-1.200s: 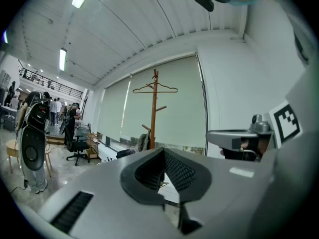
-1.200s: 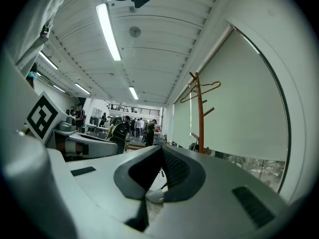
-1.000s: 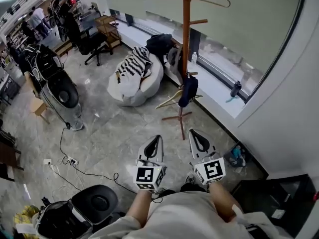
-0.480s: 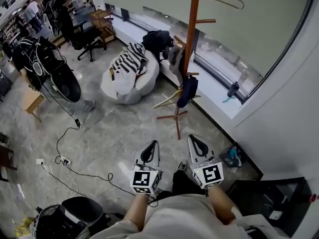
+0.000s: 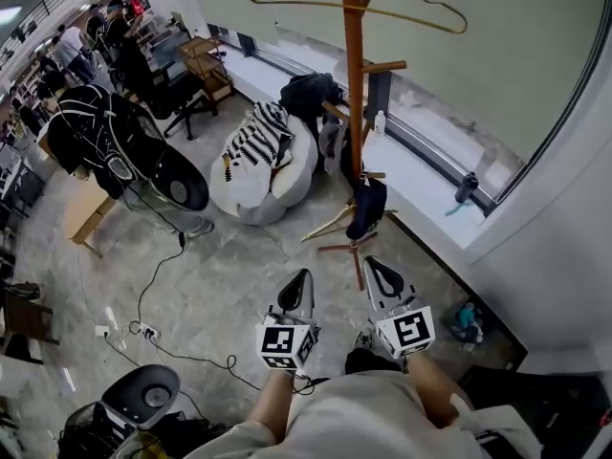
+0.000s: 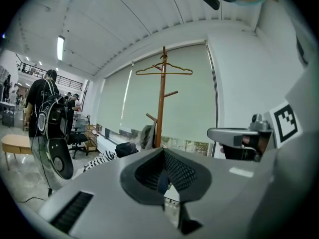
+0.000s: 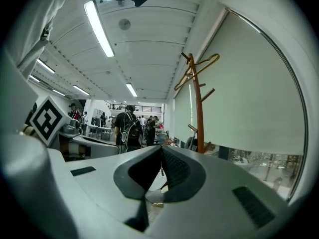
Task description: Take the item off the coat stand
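left gripper (image 5: pixel 300 275), right gripper (image 5: pixel 372 262): jaws together, empty | brown wooden coat stand (image 5: pixel 355 113) ahead of the 2 tips | dark navy item (image 5: pixel 366 208) hanging on it

Smooth reddish-brown wooden coat stand (image 5: pixel 355 94), upper centre; soft dark cloth item (image 5: pixel 366 208) hanging on it; glossy grey marbled floor (image 5: pixel 239 266).

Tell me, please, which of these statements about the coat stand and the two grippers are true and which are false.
1. A hanger sits atop the coat stand. True.
2. The dark blue item hangs low on the stand. True.
3. The left gripper holds the dark blue item. False: it is shut on nothing, short of the stand.
4. The right gripper has wide-open jaws. False: they are together, with nothing between them.
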